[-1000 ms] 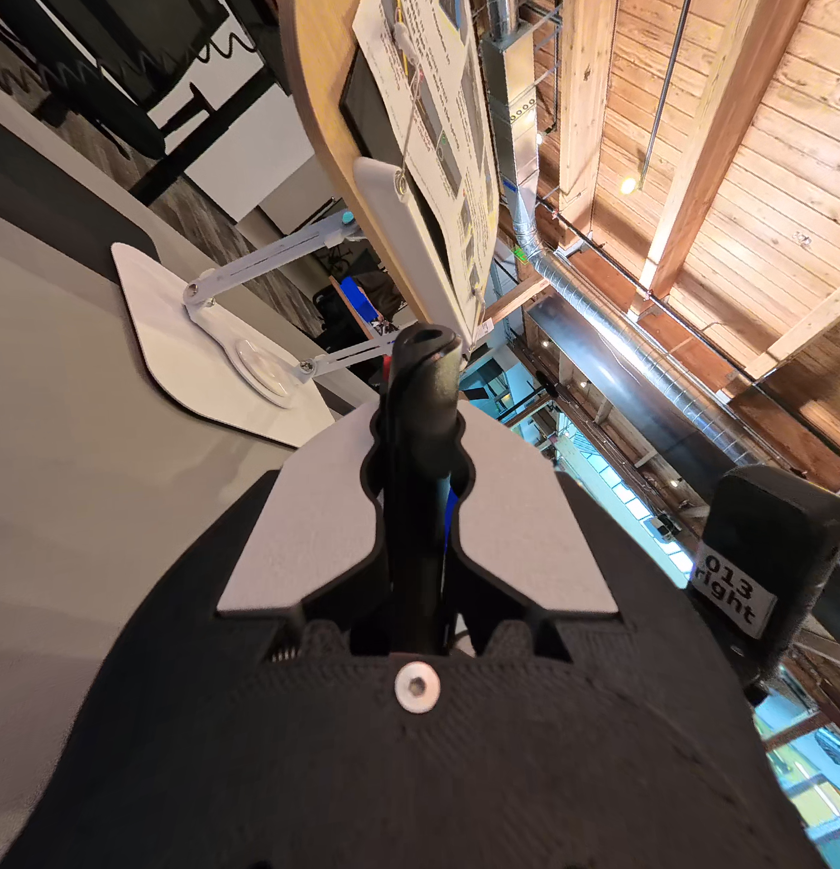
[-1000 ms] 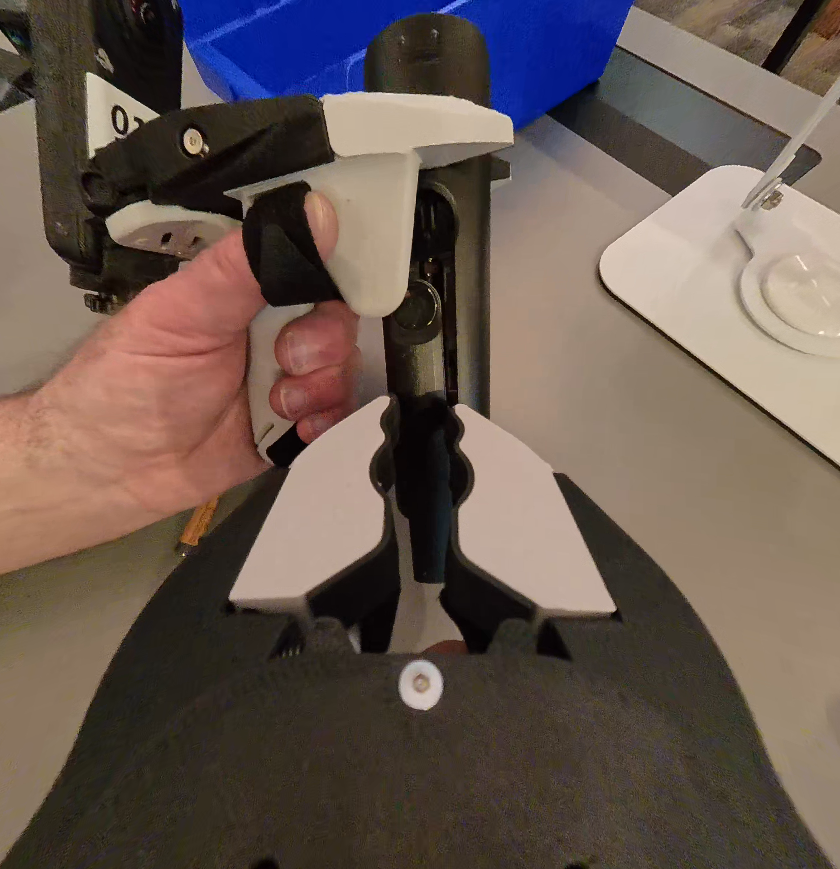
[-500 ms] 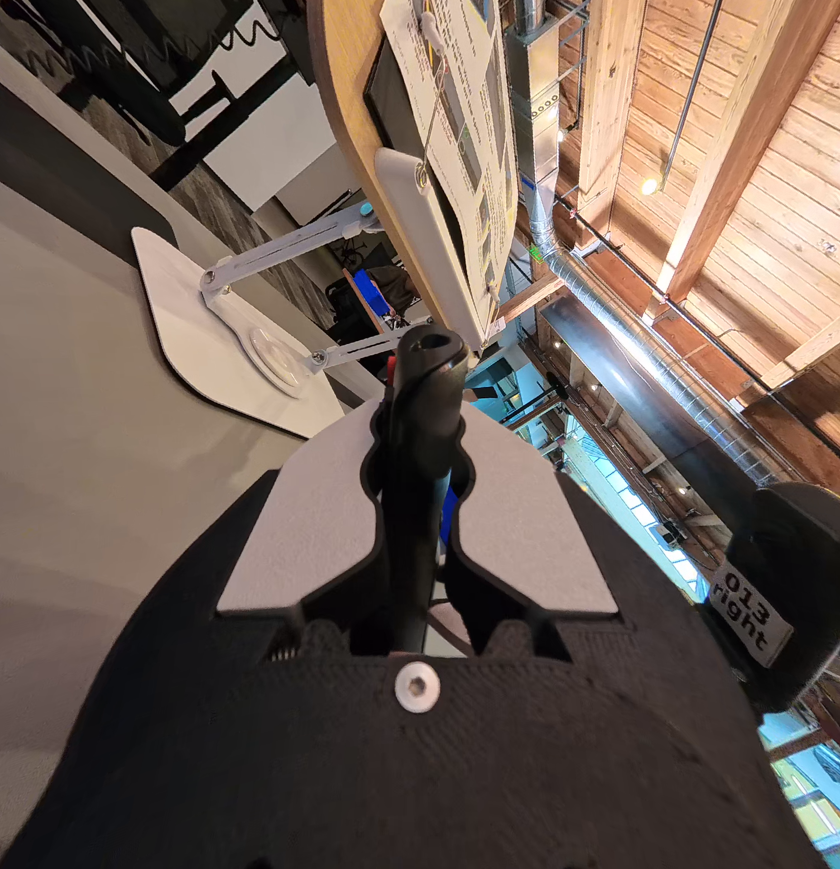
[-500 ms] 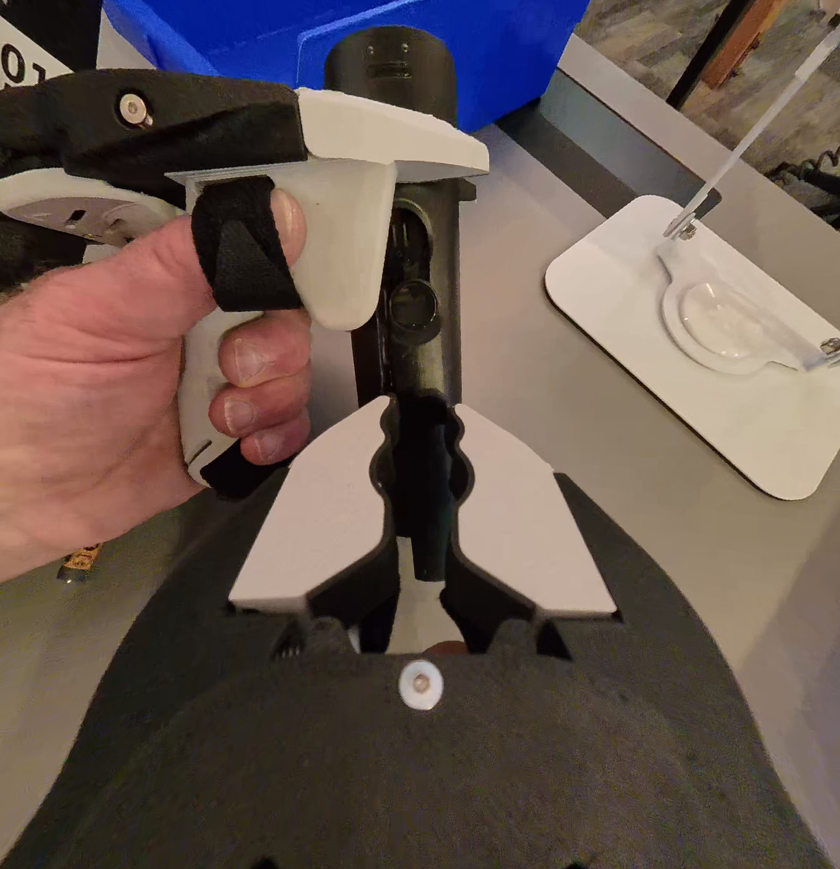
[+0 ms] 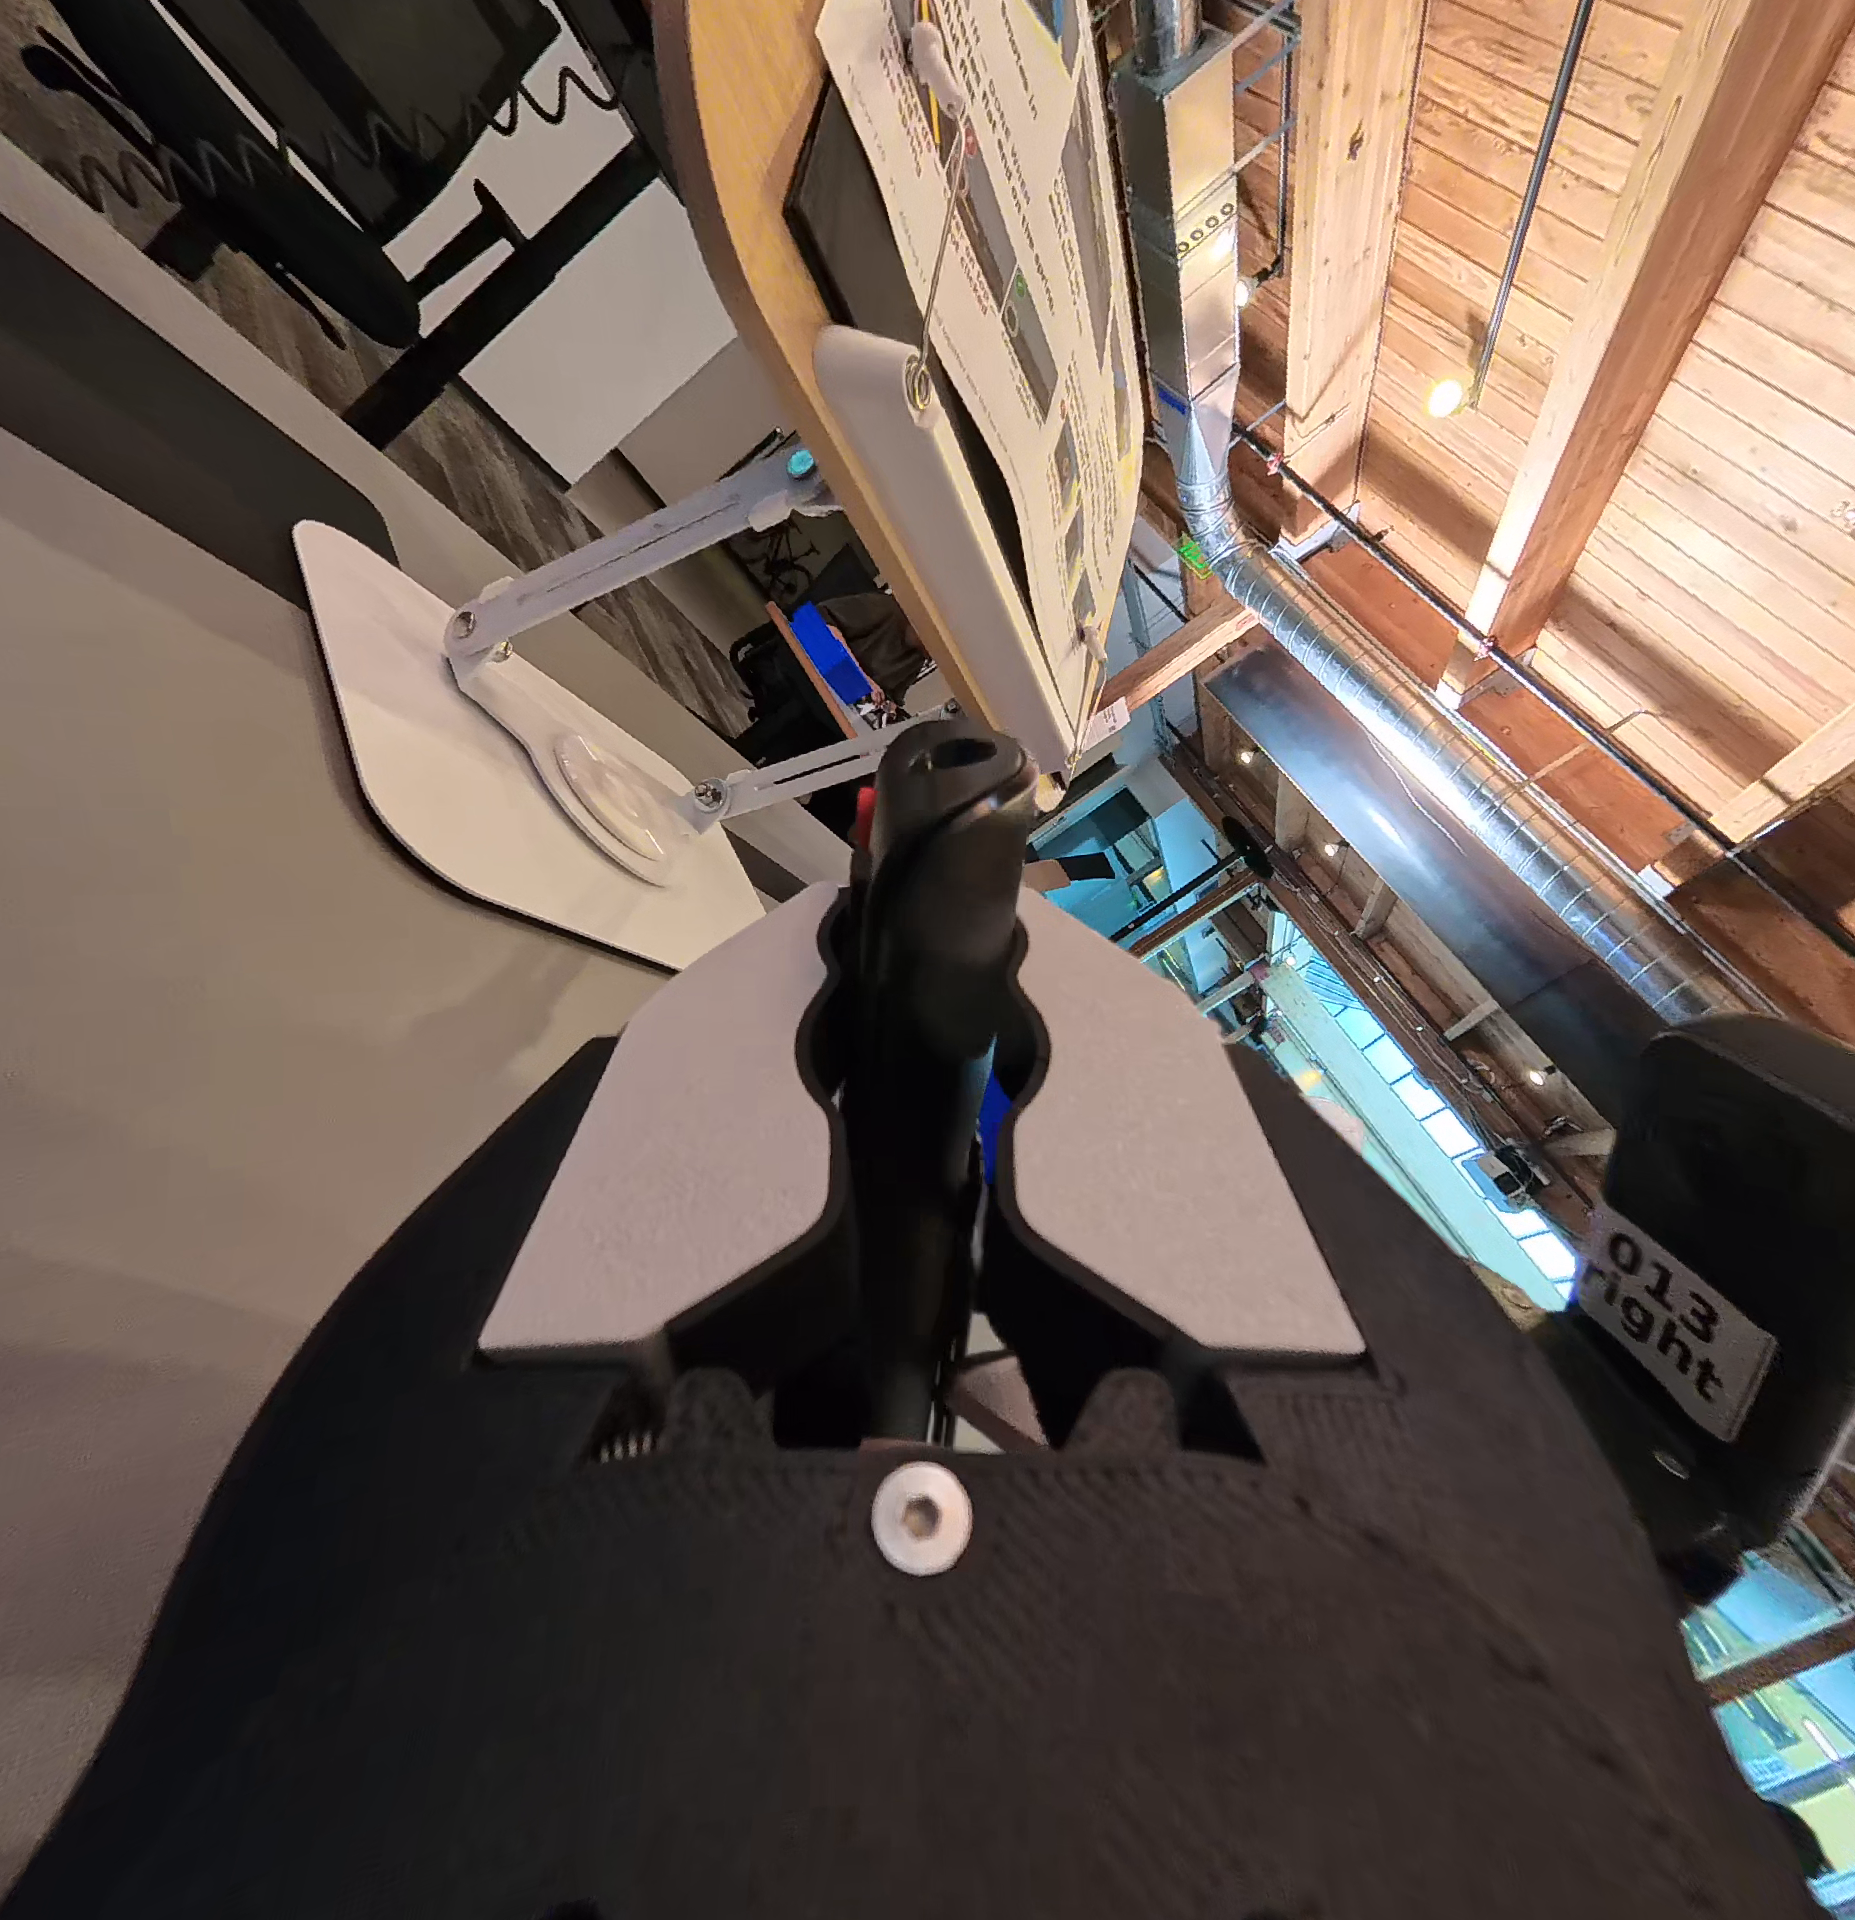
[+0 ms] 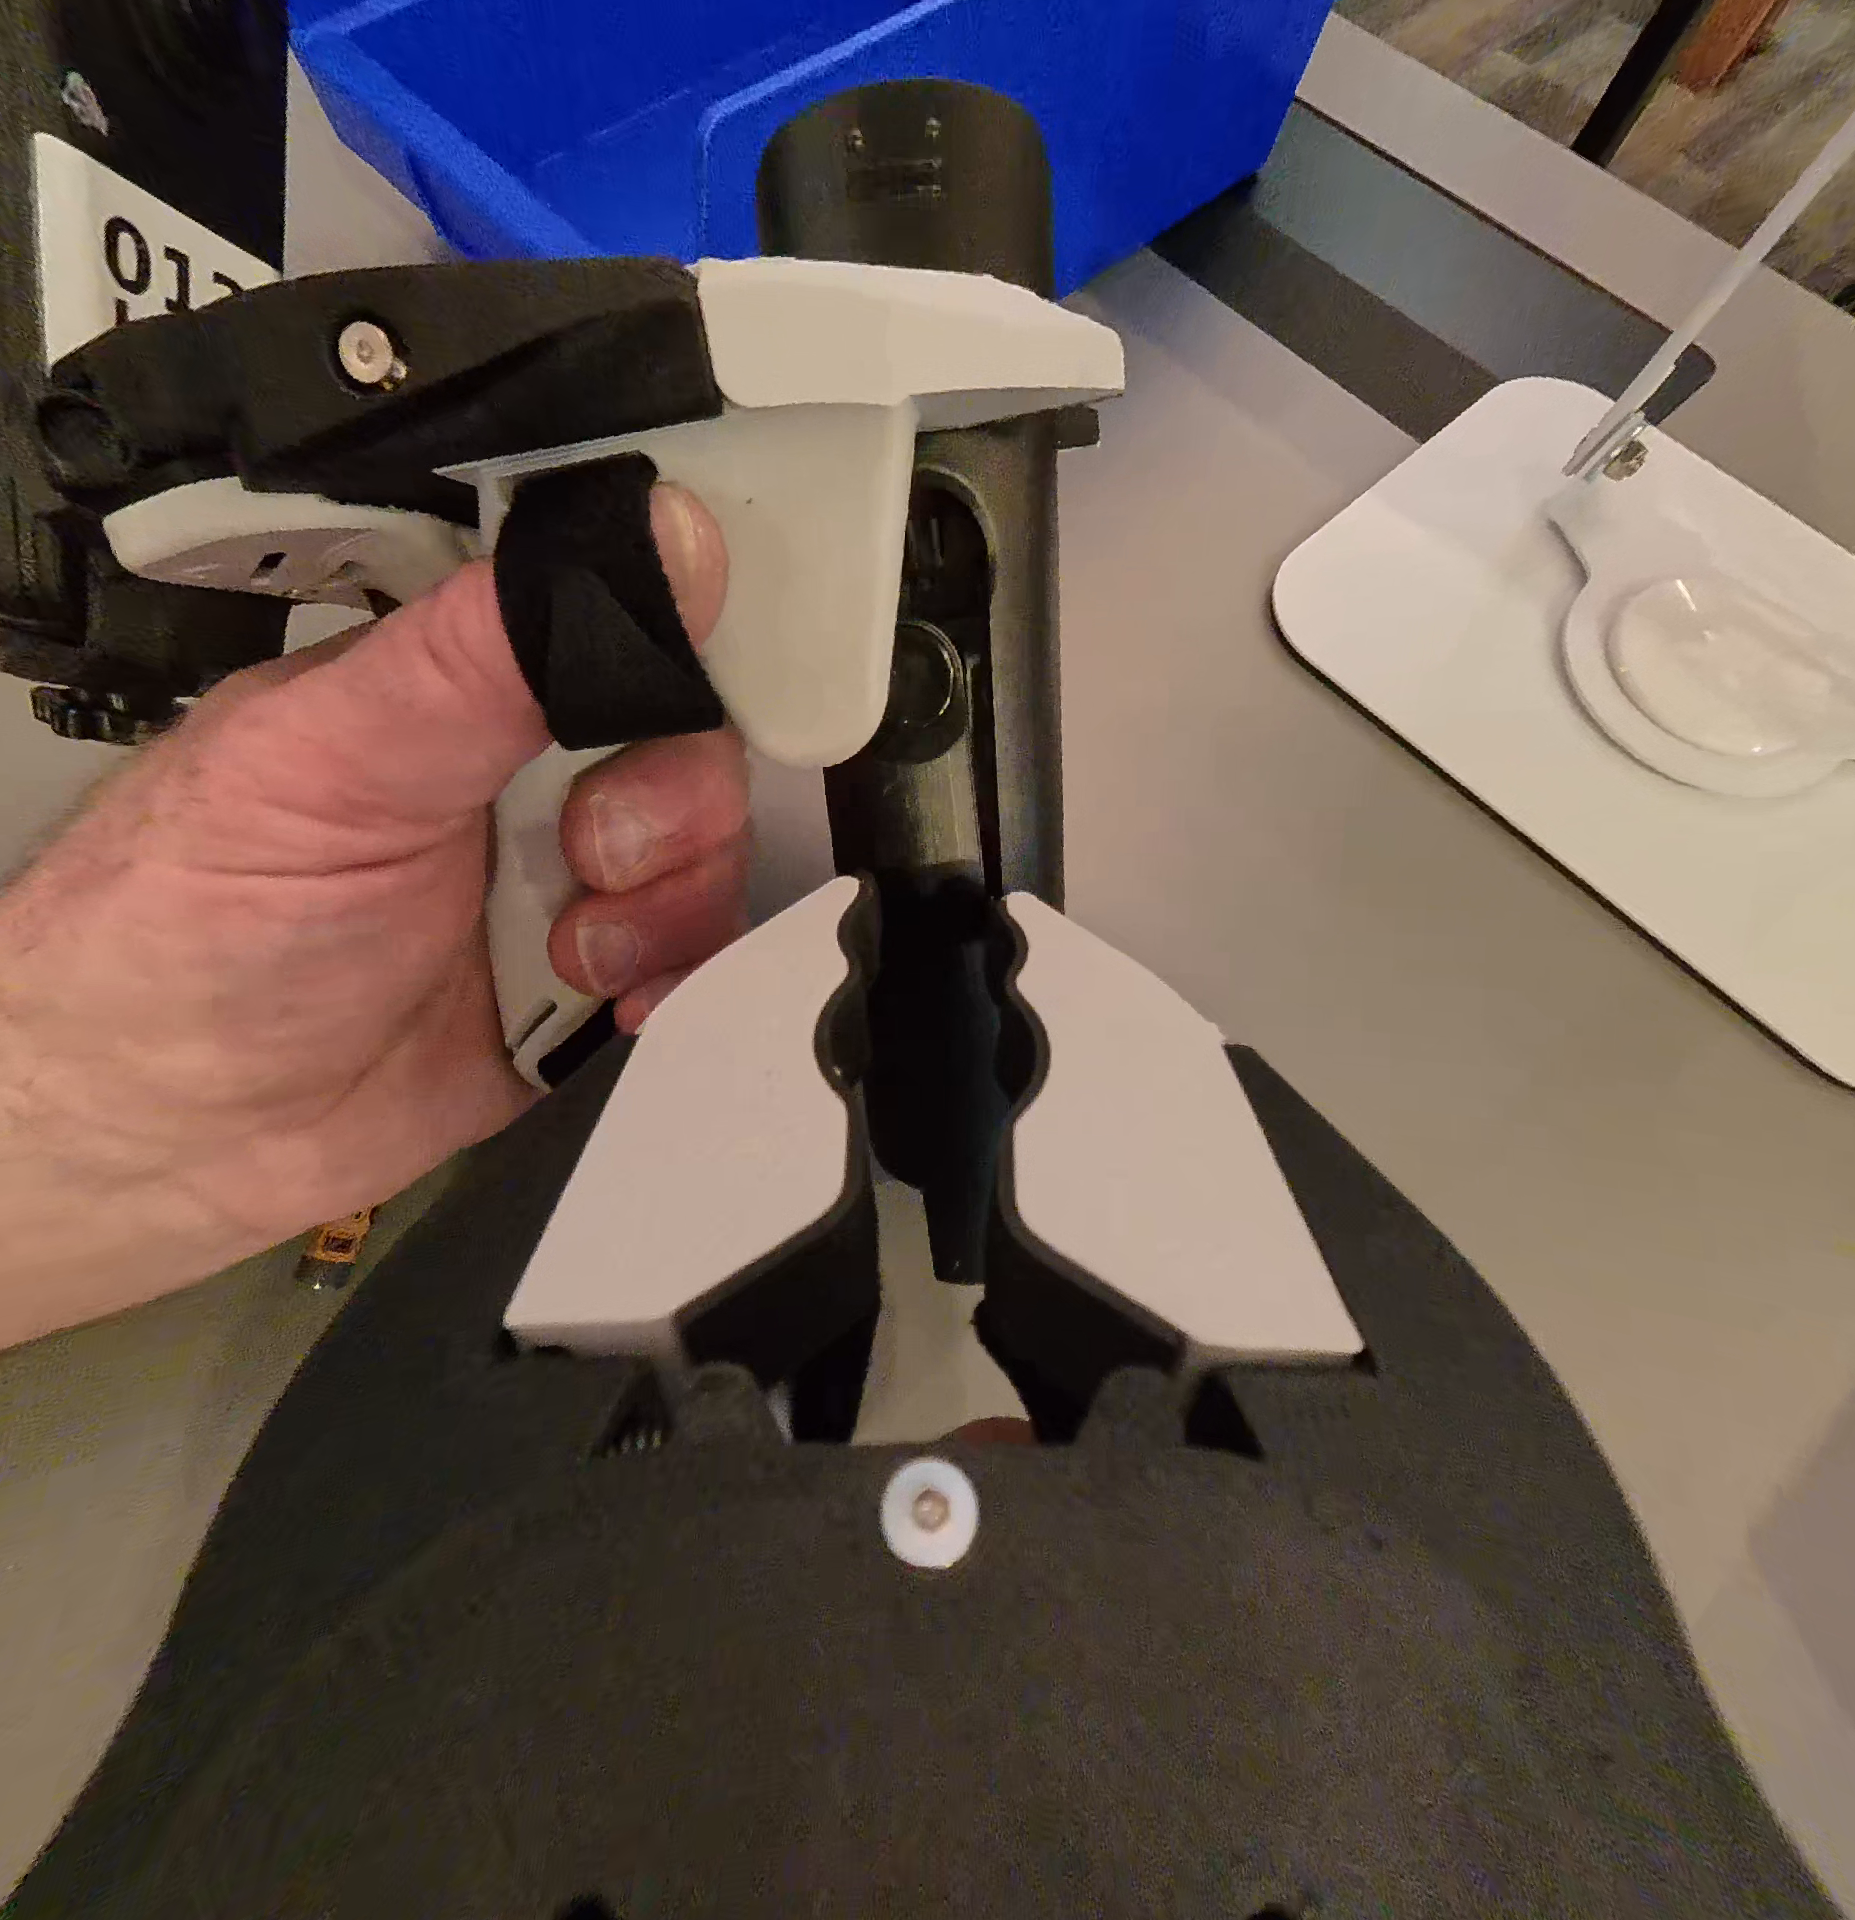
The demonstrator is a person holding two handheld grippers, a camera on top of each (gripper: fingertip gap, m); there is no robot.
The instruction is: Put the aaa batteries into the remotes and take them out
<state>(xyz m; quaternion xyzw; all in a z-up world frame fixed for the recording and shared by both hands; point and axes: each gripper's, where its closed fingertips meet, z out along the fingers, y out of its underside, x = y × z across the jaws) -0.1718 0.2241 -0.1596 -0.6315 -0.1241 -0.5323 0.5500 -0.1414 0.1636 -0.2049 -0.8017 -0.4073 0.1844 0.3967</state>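
My left gripper (image 5: 923, 935) is shut on a black remote (image 5: 944, 852) and holds it off the grey table. In the right wrist view a hand (image 6: 279, 883) holds that left gripper (image 6: 964, 405), clamped side-on across the remote (image 6: 902, 177). The remote's battery bay (image 6: 933, 644) is open and faces me. My right gripper (image 6: 933, 914) is shut on a narrow black piece (image 6: 949, 1122), apparently the battery cover, at the bay's near end. A small yellow-and-black battery (image 6: 336, 1247) lies on the table under the hand.
A blue bin (image 6: 642, 114) stands behind the remote. A white stand base (image 6: 1474, 707) sits at right; in the left wrist view (image 5: 435, 748) its arms carry a board with a paper sheet (image 5: 1006, 312). The right gripper's black housing (image 5: 1754, 1195) shows at the right edge.
Both views have shifted and tilted a little, so the stand base sits differently in frame. Both grippers keep the same hold; the remote and black piece stay together.
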